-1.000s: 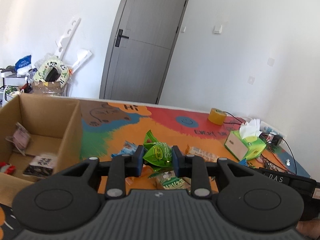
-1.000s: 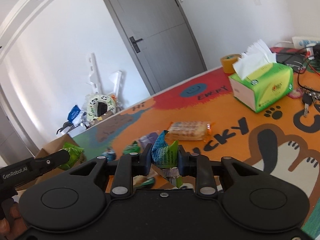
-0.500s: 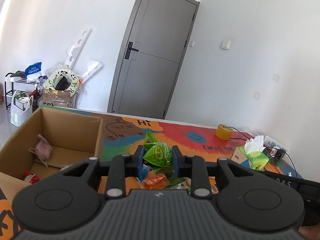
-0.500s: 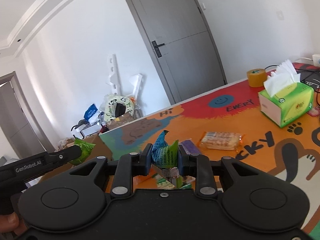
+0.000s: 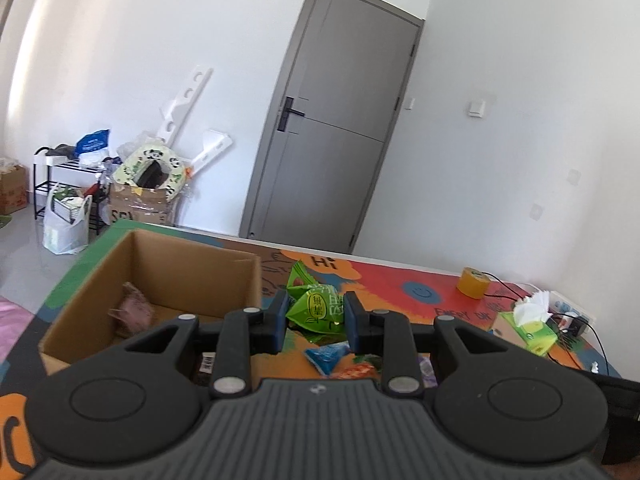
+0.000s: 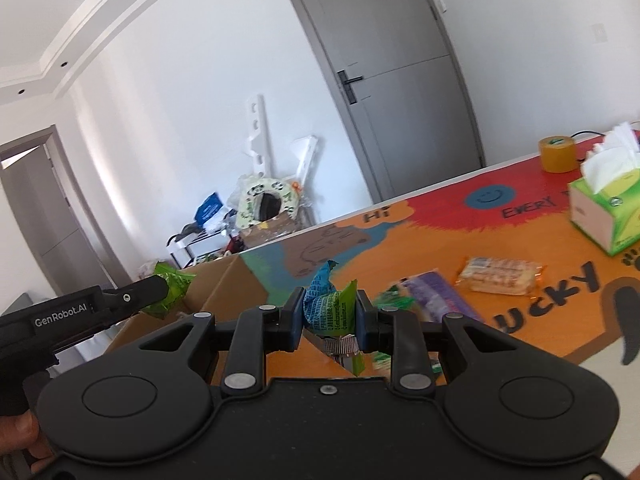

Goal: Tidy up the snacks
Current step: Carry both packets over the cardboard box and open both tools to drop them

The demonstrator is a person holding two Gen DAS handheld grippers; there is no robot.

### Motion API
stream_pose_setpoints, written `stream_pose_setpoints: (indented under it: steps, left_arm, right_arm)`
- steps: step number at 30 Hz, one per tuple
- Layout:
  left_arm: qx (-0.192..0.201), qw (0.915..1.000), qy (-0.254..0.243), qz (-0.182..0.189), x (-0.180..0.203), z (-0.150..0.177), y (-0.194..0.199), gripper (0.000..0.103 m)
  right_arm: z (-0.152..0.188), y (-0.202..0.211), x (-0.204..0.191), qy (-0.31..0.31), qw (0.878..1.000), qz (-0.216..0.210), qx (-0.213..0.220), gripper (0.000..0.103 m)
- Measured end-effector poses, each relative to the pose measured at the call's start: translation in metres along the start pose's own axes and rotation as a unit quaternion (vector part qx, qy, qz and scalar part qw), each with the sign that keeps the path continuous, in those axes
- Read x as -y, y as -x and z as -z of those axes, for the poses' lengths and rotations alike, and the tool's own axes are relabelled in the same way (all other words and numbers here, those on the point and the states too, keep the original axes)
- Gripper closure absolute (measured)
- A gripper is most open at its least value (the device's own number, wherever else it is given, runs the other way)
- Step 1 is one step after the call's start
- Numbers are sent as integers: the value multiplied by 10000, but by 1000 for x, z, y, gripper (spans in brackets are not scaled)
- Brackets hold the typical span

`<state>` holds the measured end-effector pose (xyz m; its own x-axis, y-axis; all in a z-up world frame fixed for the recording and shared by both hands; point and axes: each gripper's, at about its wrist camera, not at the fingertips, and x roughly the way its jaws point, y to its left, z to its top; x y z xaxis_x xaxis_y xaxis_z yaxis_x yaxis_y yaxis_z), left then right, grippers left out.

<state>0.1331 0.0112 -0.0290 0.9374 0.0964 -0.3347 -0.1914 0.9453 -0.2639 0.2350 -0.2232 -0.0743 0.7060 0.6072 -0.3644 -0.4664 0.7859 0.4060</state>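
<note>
My left gripper (image 5: 316, 314) is shut on a green snack packet (image 5: 318, 306), held in the air just right of an open cardboard box (image 5: 192, 268). The box holds a pink packet (image 5: 134, 306). My right gripper (image 6: 328, 314) is shut on a blue and green snack packet (image 6: 330, 308), above the colourful mat. In the right wrist view the left gripper (image 6: 160, 288) shows at left with its green packet (image 6: 174, 286) over the box (image 6: 224, 284). Loose snacks lie on the mat: a blue triangle packet (image 5: 326, 358), an orange wafer pack (image 6: 498, 276), a purple packet (image 6: 434, 294).
A green tissue box (image 6: 608, 212) and a tape roll (image 6: 558, 154) stand at the far right of the table. Cables and a power strip (image 5: 568, 312) lie beyond. A grey door (image 5: 336, 132) and floor clutter (image 5: 148, 184) are behind the table.
Both grippers have moved left towards the cardboard box with their packets still held. The box now sits closer to the left gripper, and the tissue box has slid to the right.
</note>
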Motion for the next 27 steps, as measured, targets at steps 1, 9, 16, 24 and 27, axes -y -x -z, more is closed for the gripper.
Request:
stream_pose_setpoints:
  steps: [1,9,16,24,27]
  left_arm:
    - [9,10000,27,-30,-4,-1,1,75]
    - [70,9992,259,-303,-40,-7,6,75]
    - [128,9976,402,-550,-67,-15,10,75]
    - [65,9954,521,-796,-89,-19,10,75]
    - [34,9949,558,-835,-95,-20,9,75]
  right_arm:
    - [0,-3,-4,20,10000,-32,-21,77]
    - [1,-18,-33,226,9994,-248,-124,77]
    - [2,-32,-58,368,9980,-454,-233,77]
    - [2,-47,-88,496,9953,-761,-341,77]
    - [1,-53,-100,549,9941,-861,-380,77]
